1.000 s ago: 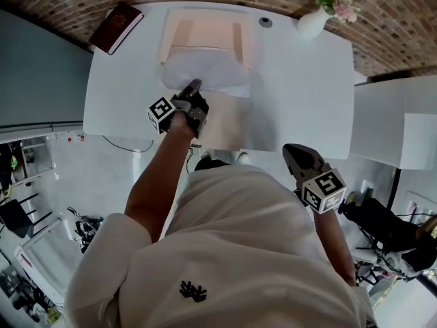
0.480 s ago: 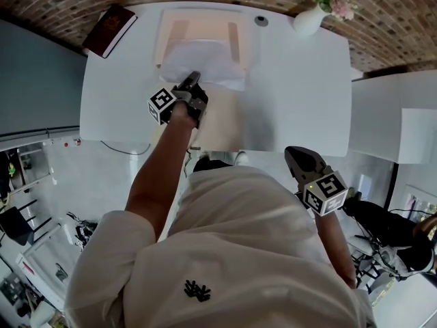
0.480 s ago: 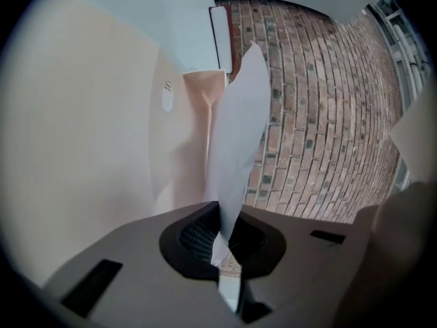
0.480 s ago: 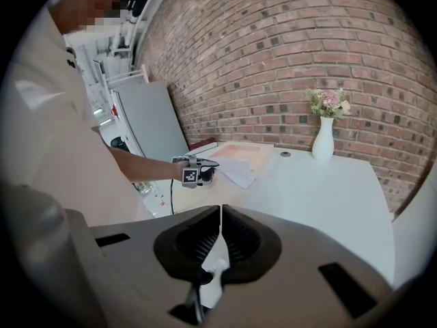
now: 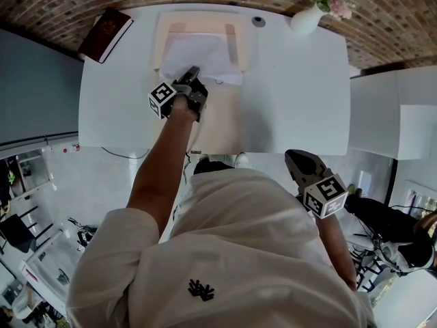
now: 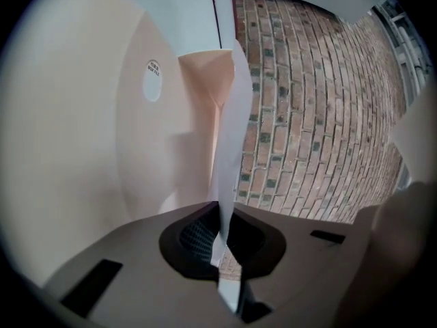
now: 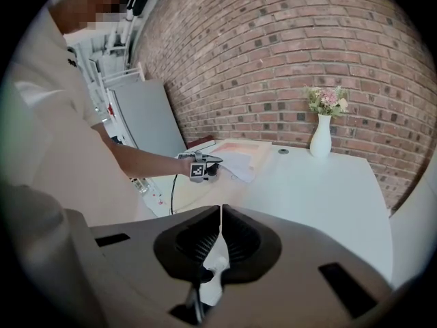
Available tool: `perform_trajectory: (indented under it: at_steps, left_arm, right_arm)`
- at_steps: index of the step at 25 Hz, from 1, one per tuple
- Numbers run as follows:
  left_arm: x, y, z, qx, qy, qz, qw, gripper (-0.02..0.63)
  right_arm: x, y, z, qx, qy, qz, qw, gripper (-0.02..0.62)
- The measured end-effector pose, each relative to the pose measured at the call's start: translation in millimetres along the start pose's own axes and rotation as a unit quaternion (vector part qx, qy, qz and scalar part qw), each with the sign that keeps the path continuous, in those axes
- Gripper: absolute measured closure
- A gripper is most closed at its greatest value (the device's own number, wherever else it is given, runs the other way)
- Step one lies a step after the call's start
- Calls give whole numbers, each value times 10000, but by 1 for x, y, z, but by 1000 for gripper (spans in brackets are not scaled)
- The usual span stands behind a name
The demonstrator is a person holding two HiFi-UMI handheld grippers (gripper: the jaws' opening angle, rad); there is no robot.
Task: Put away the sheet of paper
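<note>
White paper (image 5: 205, 52) lies draped over the peach tray (image 5: 235, 36) at twelve o'clock on the table (image 5: 300, 94), its near edge pinched in the left gripper (image 5: 193, 74). Those jaws are closed tight on the sheet, which runs edge-on between the pads in the left gripper view. A thin, limp sheet needs that firm pinch at its rim, I judge, so it can be steered into the tray without slipping. The gripper points nearly level, likely to slide the paper in flat. The right gripper (image 5: 295, 159), at four o'clock by the person's hip, is closed on nothing, kept clear since one hand suffices.
</note>
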State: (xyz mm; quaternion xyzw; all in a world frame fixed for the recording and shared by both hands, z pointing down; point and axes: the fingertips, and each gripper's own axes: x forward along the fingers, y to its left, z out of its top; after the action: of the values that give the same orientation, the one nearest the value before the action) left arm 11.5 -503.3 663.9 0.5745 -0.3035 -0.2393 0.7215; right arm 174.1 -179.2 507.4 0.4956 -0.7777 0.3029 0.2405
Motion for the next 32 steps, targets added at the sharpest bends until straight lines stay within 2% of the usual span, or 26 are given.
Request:
perform_trajectory:
  at_steps: [6, 19, 28, 32]
  left_arm:
    - [9, 12, 11, 34, -49, 198, 9998, 582]
    - [36, 2, 21, 52, -96, 122, 9999, 581]
    - [48, 0, 25, 131, -274, 391, 9988, 581]
    - [48, 3, 24, 173, -395, 657, 9969, 576]
  right_arm:
    - [-2, 1, 0, 49, 39, -75, 10000, 561]
    - [-10, -2, -10, 205, 66, -234, 9995, 561]
    - [-20, -7, -16, 303, 19, -317, 9990, 561]
    - [-22, -9, -18, 338, -27, -300, 9990, 561]
